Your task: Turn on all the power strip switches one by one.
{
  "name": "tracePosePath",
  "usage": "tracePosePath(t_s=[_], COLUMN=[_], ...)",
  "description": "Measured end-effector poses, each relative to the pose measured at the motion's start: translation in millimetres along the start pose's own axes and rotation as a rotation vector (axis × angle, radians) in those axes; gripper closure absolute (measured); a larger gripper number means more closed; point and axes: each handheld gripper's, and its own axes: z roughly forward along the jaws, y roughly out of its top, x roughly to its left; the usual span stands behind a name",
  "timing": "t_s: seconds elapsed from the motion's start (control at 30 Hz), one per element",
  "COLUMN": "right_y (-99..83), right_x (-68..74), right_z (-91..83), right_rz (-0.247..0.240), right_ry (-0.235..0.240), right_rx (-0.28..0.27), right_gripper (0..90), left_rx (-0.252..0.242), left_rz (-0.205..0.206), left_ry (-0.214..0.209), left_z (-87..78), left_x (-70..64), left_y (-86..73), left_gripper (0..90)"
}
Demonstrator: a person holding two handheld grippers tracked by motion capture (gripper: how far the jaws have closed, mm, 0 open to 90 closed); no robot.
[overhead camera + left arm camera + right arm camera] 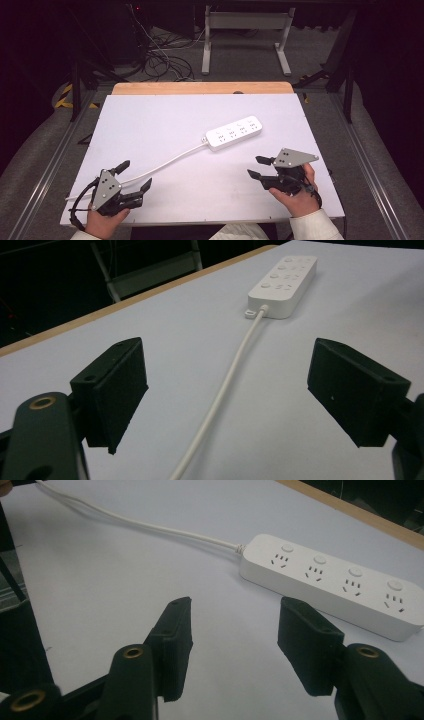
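Two tools spread wide and empty, left tool [134, 176] astride the white cord [165, 165], right tool [257, 167] near the power strip [234, 133].

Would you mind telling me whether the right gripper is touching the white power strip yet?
Apart. In the high view, bare white table lies between the right gripper and the power strip; its jaws stand open and empty.
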Motion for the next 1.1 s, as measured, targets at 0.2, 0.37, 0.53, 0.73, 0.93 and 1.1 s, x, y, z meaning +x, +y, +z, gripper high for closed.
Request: tracePosePath(t_s=[0.2,0.37,0.53,0.73,0.93,1.1], right_y=[16.6,30.4,38.7,41.7,50.2,58.0], right_x=[-4.3,-10.2,-18.2,-23.3,-32.6,-42.4], right_z=[6.8,10.5,14.1,18.3,21.4,25.6], right_rz=[-0.007,-0.004,0.002,-0.03,-0.035,-0.008], right_ry=[-0.015,0.001,-0.021,-0.033,-0.028,-0.032], right_rx=[0.03,0.04,0.026,0.028,0.07,0.091], right_gripper=[50.3,54.6,55.2,63.4,81.7,90.0], left_rx=[0.007,0.002,0.002,0.002,-0.002,0.003], left_rz=[0.004,0.003,0.005,0.01,0.017,0.028], left_ry=[-0.002,0.0,0.001,0.004,0.014,0.015], left_z=[1.2,0.3,0.3,0.3,-0.9,-0.6], left_x=[-1.9,-1.3,-1.8,-1.7,-0.2,-0.7], left_y=[-0.3,-0.2,-0.2,-0.1,-0.1,-0.1], left_gripper=[16.5,16.6,16.6,17.0,17.2,17.3])
